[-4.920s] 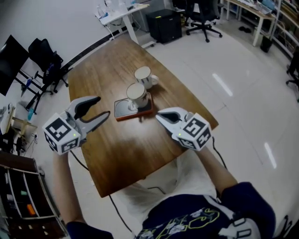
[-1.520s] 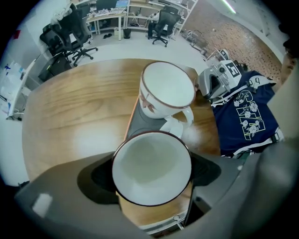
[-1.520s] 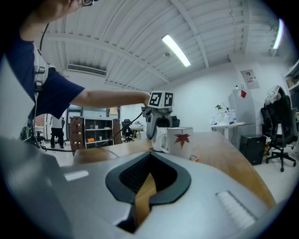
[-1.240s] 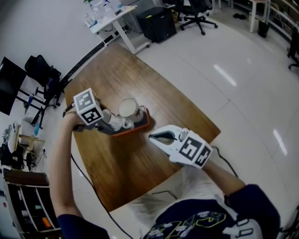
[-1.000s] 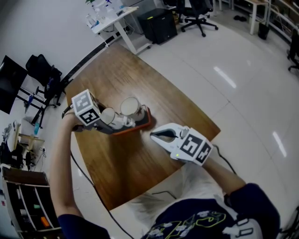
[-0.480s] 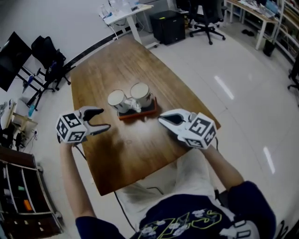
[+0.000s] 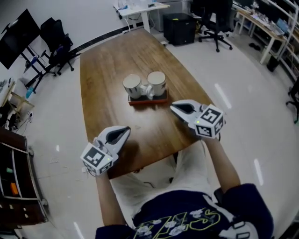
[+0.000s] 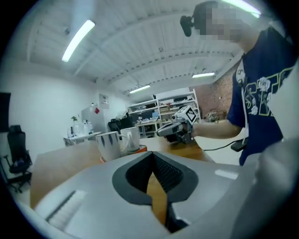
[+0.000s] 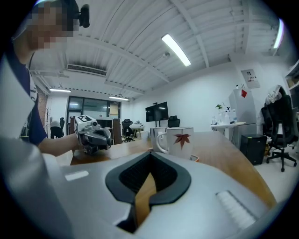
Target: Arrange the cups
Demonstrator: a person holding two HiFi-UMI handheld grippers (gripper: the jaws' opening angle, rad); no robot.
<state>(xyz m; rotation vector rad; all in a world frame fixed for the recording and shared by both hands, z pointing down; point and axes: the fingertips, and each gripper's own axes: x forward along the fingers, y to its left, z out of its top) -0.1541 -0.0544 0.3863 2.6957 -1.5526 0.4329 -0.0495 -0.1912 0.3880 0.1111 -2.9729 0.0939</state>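
Two white cups stand side by side on a small red tray (image 7: pixel 148 101) at the middle of the wooden table (image 7: pixel 103 70): the left cup (image 7: pixel 132 86) and the right cup (image 7: pixel 156 82), handles turned toward each other. My left gripper (image 7: pixel 126 130) is shut and empty near the table's near edge, well short of the tray; its jaws have just closed on nothing. My right gripper (image 7: pixel 174 107) hovers shut and empty just right of the tray. In the right gripper view the nearer cup (image 9: pixel 180 141) bears a red leaf. In the left gripper view both cups (image 8: pixel 108 144) stand ahead to the left.
The table's near edge runs just behind both grippers, against the person's body. A white desk (image 7: pixel 142 9), a black cabinet (image 7: pixel 179 28) and office chairs (image 7: pixel 217 18) stand beyond the far end. A dark shelf (image 7: pixel 14 182) is at the left.
The left gripper let go of a cup on the tray, swung back toward the near edge and shut its jaws. Both cups now stand on the tray. The right gripper stayed put.
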